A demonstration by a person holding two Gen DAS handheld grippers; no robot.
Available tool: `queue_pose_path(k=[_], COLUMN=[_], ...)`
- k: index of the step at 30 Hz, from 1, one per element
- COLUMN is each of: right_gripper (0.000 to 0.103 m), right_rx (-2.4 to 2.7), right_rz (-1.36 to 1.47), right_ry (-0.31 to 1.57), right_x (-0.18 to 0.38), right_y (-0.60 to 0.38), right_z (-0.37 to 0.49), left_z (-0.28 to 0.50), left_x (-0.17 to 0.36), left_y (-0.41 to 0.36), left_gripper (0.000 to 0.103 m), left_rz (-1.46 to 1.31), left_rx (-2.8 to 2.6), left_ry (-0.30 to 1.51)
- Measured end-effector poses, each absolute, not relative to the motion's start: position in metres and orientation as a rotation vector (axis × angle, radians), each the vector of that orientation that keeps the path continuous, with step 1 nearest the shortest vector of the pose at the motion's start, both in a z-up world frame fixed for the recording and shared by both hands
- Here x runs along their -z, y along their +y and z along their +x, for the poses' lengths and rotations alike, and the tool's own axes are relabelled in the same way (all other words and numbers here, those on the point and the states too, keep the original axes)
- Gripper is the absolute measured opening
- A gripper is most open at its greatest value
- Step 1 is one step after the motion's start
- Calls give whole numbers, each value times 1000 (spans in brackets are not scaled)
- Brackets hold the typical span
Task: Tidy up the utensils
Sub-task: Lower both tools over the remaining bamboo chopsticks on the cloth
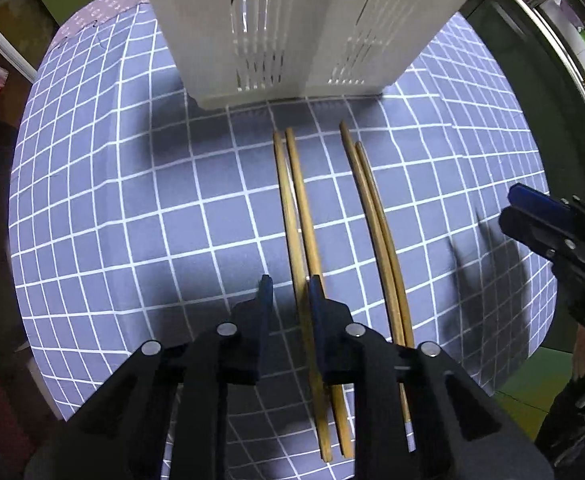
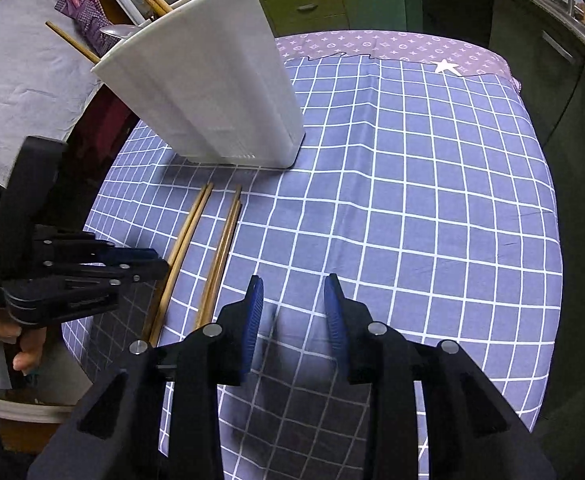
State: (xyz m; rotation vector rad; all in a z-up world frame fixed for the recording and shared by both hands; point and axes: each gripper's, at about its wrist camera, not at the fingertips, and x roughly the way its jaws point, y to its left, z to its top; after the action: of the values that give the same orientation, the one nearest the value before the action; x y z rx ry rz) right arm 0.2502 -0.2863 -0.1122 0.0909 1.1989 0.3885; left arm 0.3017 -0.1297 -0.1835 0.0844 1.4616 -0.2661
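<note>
- Four wooden chopsticks are laid in two pairs on the checked tablecloth, running from the lower middle of the left wrist view up toward the white slotted utensil holder at the top.
- In the right wrist view the holder is seen at upper left, with chopsticks and a spoon already standing in it.
- The left gripper is placed low over the left pair; its jaws are narrowed, with one chopstick seen between them and the other hidden under a blue pad. Whether the pads press yet cannot be told.
- The right gripper is held spread over bare cloth at lower centre, with nothing between its pads.
- A likely fault is judged to be a grip on one stick only, since the pair is straddled off-centre; the second would be left behind or flicked aside.
- The right pair, lying just beside, could be nudged by the outer finger.
</note>
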Motion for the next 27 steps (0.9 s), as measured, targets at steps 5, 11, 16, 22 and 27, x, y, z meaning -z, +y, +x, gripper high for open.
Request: queue_pose_path(k=[5, 11, 16, 22, 27], right_gripper=[32, 32, 32, 32, 31], right_rx=[-392, -393, -401, -433, -469], right_rz=[87, 81, 65, 36, 18], right_ry=[1201, 1206, 1220, 1267, 1317], right_x=[111, 112, 113, 114, 122], right_y=[-287, -287, -279, -259, -239], right_z=[249, 246, 248, 252, 254], left_z=[304, 309, 312, 308, 299], left_x=[190, 193, 195, 191, 185], left_y=[-145, -144, -144, -122, -100], left_gripper=[11, 9, 9, 7, 7], left_rz=[119, 108, 99, 95, 55], left_rx=[235, 240, 235, 242, 247], left_ry=[1464, 1486, 1488, 1479, 1444])
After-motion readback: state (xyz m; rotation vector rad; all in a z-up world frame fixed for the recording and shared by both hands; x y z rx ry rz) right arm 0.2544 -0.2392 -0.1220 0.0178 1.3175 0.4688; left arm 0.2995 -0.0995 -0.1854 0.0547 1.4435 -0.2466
